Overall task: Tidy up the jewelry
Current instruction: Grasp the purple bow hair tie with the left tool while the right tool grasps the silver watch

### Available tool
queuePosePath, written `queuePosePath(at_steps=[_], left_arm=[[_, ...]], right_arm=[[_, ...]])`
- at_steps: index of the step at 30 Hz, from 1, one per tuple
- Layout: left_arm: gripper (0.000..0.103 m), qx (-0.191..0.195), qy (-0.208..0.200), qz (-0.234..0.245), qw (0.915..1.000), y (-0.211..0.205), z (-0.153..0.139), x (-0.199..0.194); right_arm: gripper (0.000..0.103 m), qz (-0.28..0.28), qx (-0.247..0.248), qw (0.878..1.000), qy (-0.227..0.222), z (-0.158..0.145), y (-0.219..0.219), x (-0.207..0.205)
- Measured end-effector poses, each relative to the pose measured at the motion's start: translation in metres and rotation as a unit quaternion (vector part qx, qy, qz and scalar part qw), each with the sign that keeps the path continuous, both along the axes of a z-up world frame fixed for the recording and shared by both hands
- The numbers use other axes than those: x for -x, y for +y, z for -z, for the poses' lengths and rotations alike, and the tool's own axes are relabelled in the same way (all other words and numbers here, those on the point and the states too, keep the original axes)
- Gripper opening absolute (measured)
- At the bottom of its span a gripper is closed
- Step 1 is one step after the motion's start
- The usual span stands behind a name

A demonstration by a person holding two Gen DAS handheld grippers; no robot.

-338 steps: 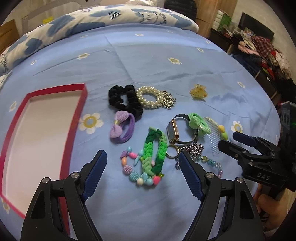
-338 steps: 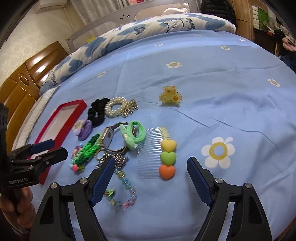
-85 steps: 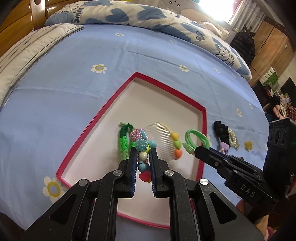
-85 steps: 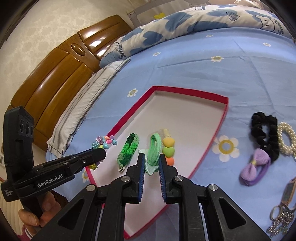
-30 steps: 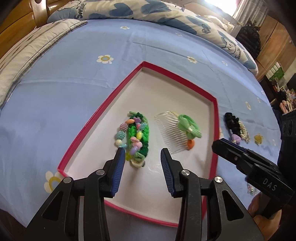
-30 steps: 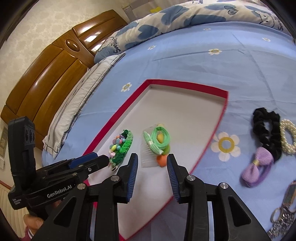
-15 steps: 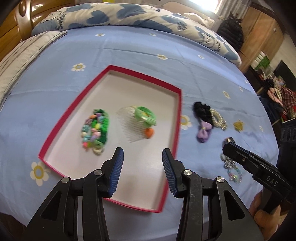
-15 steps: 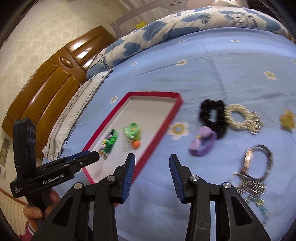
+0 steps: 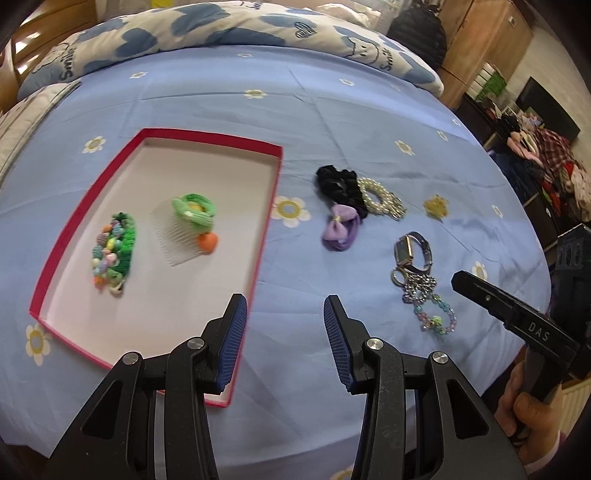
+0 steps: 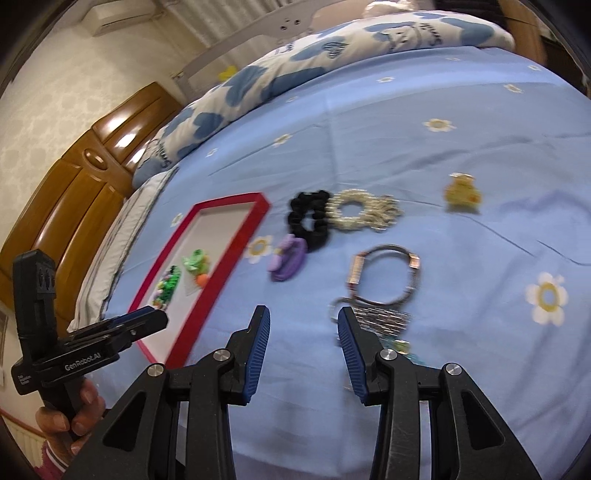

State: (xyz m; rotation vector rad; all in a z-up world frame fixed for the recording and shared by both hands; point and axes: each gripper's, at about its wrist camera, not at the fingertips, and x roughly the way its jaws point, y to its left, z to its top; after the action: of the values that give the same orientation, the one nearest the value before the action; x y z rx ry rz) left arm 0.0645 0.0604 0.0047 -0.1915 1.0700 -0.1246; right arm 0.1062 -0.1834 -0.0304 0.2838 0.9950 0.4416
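A red-rimmed white tray lies on the blue bedsheet. In it are a green braided bracelet with a bead bracelet, and a clear comb with a green hair tie on top. On the sheet lie a black scrunchie, a purple bow tie, a pearl bracelet, a yellow claw clip, a watch and a chain with beads. My left gripper is open and empty at the tray's near right corner. My right gripper is open and empty, just left of the chain.
A blue-and-white quilt lies along the far side of the bed. A wooden headboard stands at the left. Cluttered shelves and clothes are beyond the bed's right side.
Both grippers let go of their items in the tray, opened, and swung right toward the loose jewelry. The bead bracelet and green hair tie now lie in the tray.
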Motion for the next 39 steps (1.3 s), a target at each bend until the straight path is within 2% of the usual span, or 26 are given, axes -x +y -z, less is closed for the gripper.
queuePosePath(at_steps=[7,13,25,32,35,36,37,38,39], left_arm=[[0.042,0.001,0.008,0.014,0.9999,-0.015,0.003,-0.006],[0.042,-0.001,0.011,0.024,0.9996,-0.029,0.007,-0.019],[0.042,-0.012,0.024,0.044,0.9987,-0.048,0.024,-0.063],[0.042,-0.009,0.043,0.057,0.9974,-0.056,0.044,-0.092],[0.042,-0.012,0.051,0.066,0.9964,-0.063,0.053,-0.102],[0.042,-0.013,0.055,0.068,0.9960,-0.065,0.058,-0.107],[0.037,-0.011,0.057,0.069,0.9959,-0.065,0.060,-0.109],[0.024,-0.010,0.059,0.071,0.9957,-0.066,0.063,-0.112],[0.018,-0.008,0.063,0.074,0.9952,-0.068,0.066,-0.114]], right_arm=[[0.041,0.034,0.006,0.999,0.003,0.004,-0.032,0.002],[0.041,0.041,0.005,0.999,0.006,0.009,-0.040,-0.002],[0.041,0.001,0.006,1.000,0.009,0.022,-0.008,-0.034],[0.040,-0.017,0.033,0.999,0.025,0.045,0.010,-0.058],[0.036,-0.018,0.038,0.998,0.036,0.054,0.008,-0.062],[0.029,-0.018,0.039,0.998,0.037,0.056,0.007,-0.062],[0.021,-0.016,0.040,0.998,0.036,0.057,0.006,-0.062],[0.018,-0.014,0.037,0.999,0.036,0.057,0.004,-0.062],[0.015,-0.014,0.032,0.999,0.036,0.057,0.002,-0.062]])
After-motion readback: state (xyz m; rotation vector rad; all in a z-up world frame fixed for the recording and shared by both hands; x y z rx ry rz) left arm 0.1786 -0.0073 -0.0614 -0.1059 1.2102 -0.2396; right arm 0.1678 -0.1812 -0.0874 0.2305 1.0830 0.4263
